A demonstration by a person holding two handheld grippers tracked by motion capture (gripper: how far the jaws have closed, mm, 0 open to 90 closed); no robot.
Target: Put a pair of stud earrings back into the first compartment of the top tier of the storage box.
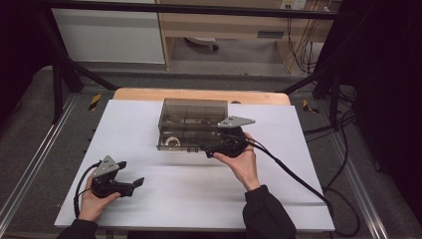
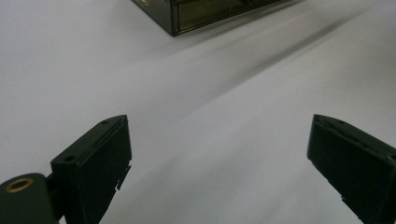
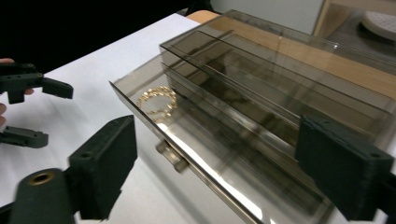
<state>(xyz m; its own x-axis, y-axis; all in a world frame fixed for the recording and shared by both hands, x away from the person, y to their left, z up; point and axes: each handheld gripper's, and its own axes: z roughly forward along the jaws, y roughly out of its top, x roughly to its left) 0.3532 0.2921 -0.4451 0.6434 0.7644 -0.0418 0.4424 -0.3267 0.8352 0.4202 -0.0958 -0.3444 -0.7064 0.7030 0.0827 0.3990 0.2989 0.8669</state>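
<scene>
A smoky see-through drawer box [image 1: 194, 113] stands at the middle of the white table top [image 1: 164, 199]. Its lower drawer [image 3: 140, 112] is pulled out toward me, and a gold bracelet [image 3: 156, 100] lies in the drawer's left end [image 1: 172, 142]. The drawer front carries a small knob [image 3: 172, 154]. My right gripper [image 1: 206, 151] sits at the drawer front, jaws wide apart [image 3: 217, 163] with the knob between them, untouched. At the near left my left gripper [image 1: 131, 173] rests low over bare table, open and empty [image 2: 219, 158], pointing toward the box corner [image 2: 187, 14].
A wooden edge [image 1: 149, 94] borders the white sheet at the back. The right gripper's black cable [image 1: 298, 177] trails across the table's right side and off the edge. Metal frame bars and dark floor surround the table. In the right gripper view the left gripper [image 3: 53, 113] shows at far left.
</scene>
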